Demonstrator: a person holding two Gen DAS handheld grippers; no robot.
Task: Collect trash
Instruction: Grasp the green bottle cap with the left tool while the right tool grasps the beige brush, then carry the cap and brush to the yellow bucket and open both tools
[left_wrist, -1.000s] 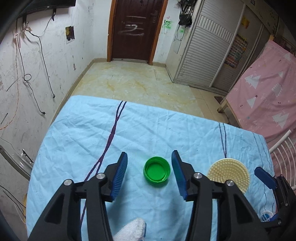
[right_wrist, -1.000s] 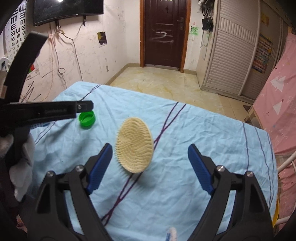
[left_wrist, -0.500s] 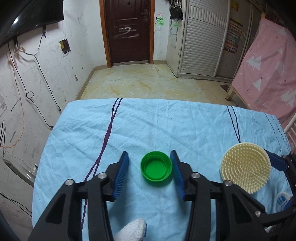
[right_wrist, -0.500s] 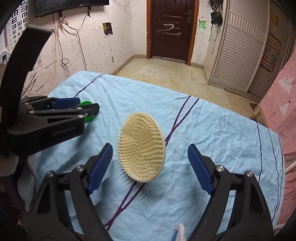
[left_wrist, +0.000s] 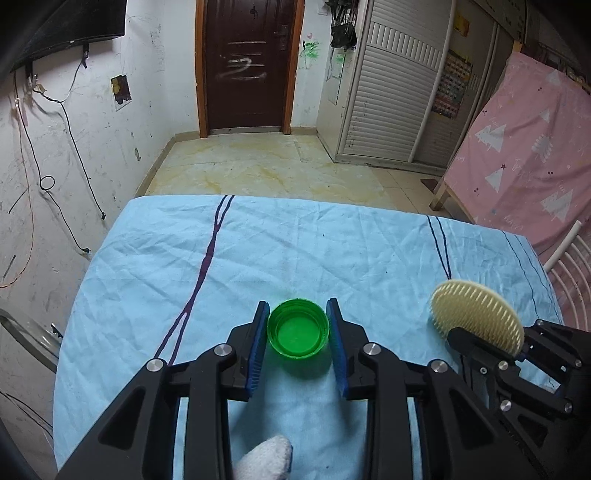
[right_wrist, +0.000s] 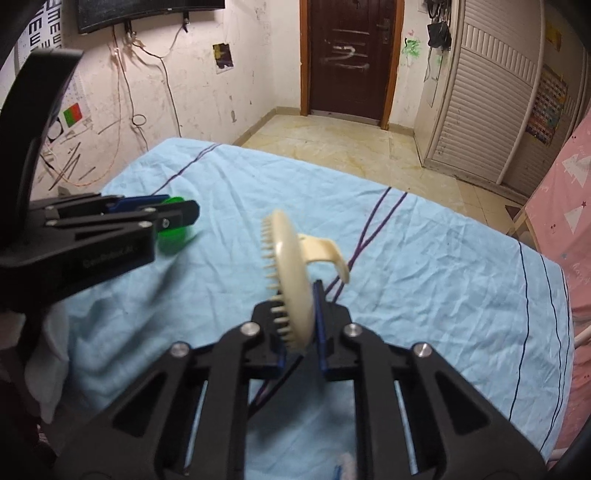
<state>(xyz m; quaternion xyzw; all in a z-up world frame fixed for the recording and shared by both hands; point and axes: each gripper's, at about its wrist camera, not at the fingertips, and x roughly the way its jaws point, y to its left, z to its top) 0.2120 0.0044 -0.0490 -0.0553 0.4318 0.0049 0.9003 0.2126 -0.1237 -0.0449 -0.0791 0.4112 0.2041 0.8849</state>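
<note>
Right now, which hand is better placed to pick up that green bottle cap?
Left: the left gripper already brackets the green cap, jaws just closing. The right gripper is occupied, clamping the cream brush.

Both views are dimly and coolly lit from overhead, with dark vignetting at the corners and straight lines bowed by the fisheye. Motion blur is seen in the right wrist view, and soft shadows are cast on the blue sheet (left_wrist: 295, 258)
</note>
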